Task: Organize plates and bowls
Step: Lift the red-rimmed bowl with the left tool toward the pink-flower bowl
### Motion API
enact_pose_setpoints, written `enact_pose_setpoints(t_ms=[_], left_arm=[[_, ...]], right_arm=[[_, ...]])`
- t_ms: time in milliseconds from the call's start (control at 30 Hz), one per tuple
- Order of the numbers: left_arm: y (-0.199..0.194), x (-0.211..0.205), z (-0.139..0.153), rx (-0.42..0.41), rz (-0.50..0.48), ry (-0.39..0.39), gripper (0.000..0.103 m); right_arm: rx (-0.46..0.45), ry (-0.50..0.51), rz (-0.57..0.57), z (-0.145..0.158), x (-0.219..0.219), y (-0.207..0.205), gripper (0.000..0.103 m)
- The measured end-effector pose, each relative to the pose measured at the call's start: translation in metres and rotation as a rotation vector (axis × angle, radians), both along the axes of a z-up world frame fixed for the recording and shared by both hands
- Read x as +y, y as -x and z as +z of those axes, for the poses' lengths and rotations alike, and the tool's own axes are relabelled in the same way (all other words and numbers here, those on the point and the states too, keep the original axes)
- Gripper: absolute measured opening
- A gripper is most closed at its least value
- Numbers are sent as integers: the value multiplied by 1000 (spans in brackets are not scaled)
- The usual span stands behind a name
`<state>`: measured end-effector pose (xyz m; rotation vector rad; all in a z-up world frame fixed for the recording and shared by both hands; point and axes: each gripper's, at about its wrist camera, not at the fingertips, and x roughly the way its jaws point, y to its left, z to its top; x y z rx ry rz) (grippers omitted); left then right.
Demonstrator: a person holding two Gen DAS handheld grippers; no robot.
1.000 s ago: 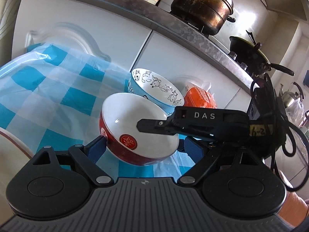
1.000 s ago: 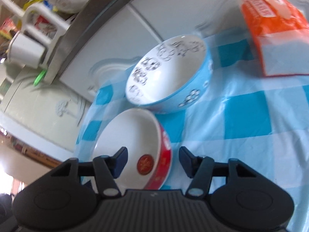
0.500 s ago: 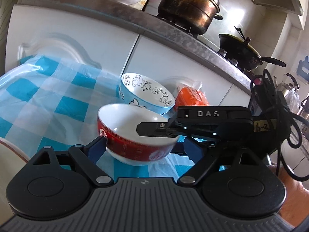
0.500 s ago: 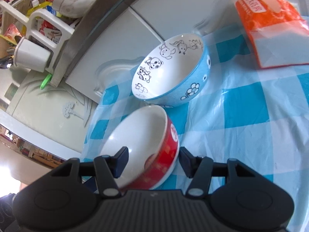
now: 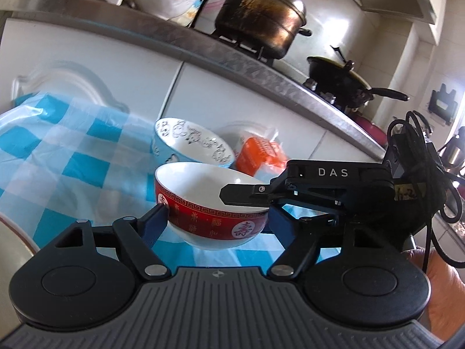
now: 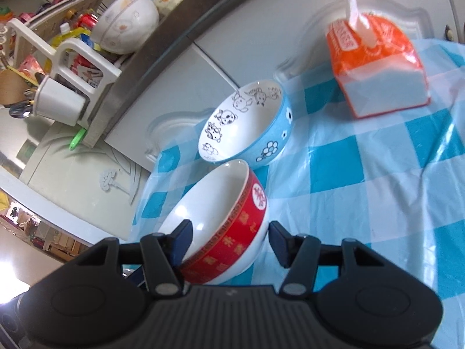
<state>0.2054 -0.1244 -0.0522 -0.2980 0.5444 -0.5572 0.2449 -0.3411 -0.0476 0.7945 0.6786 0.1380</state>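
A red bowl (image 5: 209, 221) with a white inside hangs level above the checked cloth. My right gripper (image 6: 229, 229) is shut on its rim, one finger (image 5: 241, 194) lying inside the bowl and the other outside the wall. My left gripper (image 5: 217, 215) straddles the bowl's lower body from the near side. Its jaws are closing, and the blue pads stand right at the bowl's two sides without clearly pressing. In the right wrist view the red bowl (image 6: 229, 244) looks tilted. A blue bowl (image 5: 186, 145) with cartoon animals (image 6: 247, 122) stands upright just behind it.
An orange tissue pack (image 5: 258, 154) (image 6: 375, 58) lies to the right of the blue bowl. White cabinet doors (image 5: 101, 58) rise right behind the table. A pot (image 5: 261, 20) and a wok (image 5: 337, 81) sit on the counter above. A plate's rim (image 5: 11, 232) shows at lower left.
The red bowl went from tilted on the cloth to level and lifted, carried by the right gripper. The left jaws have narrowed around it.
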Motion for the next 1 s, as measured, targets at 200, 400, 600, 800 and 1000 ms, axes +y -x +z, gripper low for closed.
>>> enact_pose_setpoints(t_ms=[200, 400, 600, 800, 1000], left_arm=[[18, -6, 13, -59, -42, -2, 90], [53, -12, 28, -130, -86, -31, 87], [89, -19, 41, -189, -152, -57, 81], [121, -17, 41, -210, -200, -67, 80], [142, -16, 43, -210, -258, -56, 79]], right_arm=[[-41, 15, -26, 13, -1, 22, 57], [-84, 27, -57, 26, 4, 60, 57], [-129, -2, -107, 32, 7, 109, 57], [-150, -15, -155, 29, 19, 156, 57], [-169, 0, -209, 29, 33, 201, 56]])
